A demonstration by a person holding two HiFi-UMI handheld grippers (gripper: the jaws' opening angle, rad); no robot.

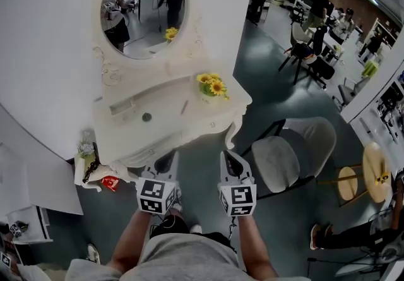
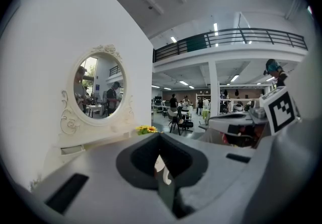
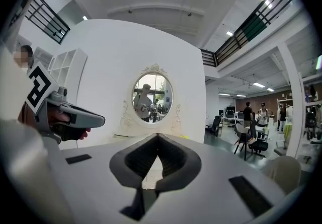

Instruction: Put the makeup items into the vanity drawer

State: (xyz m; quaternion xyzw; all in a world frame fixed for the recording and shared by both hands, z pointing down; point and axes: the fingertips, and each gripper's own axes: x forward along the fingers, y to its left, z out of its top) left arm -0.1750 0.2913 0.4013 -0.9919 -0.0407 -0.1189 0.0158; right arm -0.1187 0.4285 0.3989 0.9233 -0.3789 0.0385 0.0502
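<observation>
The white vanity table [image 1: 170, 131] stands against the wall below its oval mirror [image 1: 142, 7]. On its top lie a pale flat box [image 1: 122, 107], a small round dark item [image 1: 146, 117] and a thin stick-like item [image 1: 184, 107], with yellow sunflowers [image 1: 212, 85] at the right end. My left gripper [image 1: 166, 161] and right gripper [image 1: 230, 161] hover side by side just in front of the vanity's front edge, both shut and empty. The left gripper view looks along the left gripper [image 2: 160, 137] to the mirror [image 2: 98, 89]. The right gripper view shows the right gripper [image 3: 157, 137] pointing at the mirror [image 3: 152, 98].
A grey padded chair [image 1: 291, 155] stands right of the vanity. A round wooden stool [image 1: 374, 172] is further right. Boxes, a chain and a red item [image 1: 110, 182] clutter the floor at the vanity's left. Desks, chairs and people fill the room's far right.
</observation>
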